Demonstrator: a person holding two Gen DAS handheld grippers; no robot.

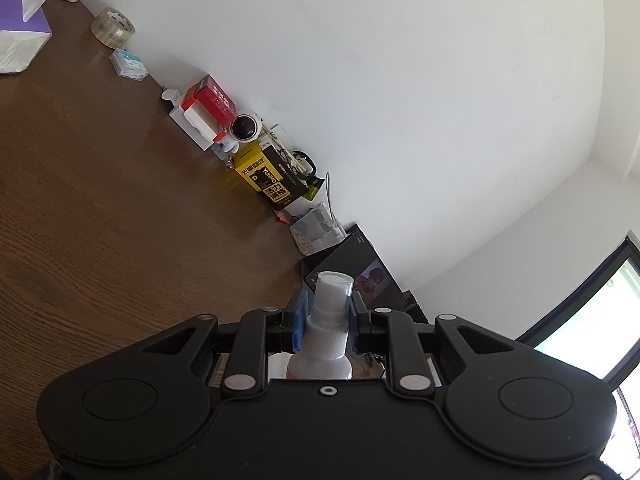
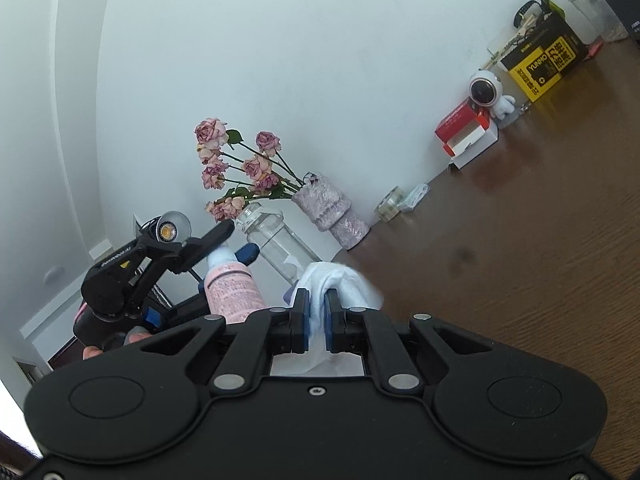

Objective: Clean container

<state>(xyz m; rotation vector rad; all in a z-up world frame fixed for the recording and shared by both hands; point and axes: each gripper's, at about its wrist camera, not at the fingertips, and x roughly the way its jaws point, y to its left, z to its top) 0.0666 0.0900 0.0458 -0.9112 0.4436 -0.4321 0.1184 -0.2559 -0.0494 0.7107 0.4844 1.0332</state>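
My left gripper (image 1: 326, 312) is shut on the neck of a white spray bottle (image 1: 325, 340) with a clear cap, held above the wooden table (image 1: 100, 220). The right wrist view shows that left gripper (image 2: 232, 246) at lower left, gripping the pink-labelled spray bottle (image 2: 234, 284). My right gripper (image 2: 317, 308) is shut on a folded white cloth (image 2: 340, 280), which bulges out past the blue pads. Just behind the cloth stands a clear container (image 2: 280, 240) with a lid, tilted in the view and partly hidden by the cloth.
Along the wall stand a pink vase of dried roses (image 2: 328, 208), a tape roll (image 2: 389, 204), a red and white box (image 1: 204, 116), an astronaut figure (image 2: 486, 90) and a yellow-black box (image 1: 268, 178). A purple tissue box (image 1: 20, 20) sits far left.
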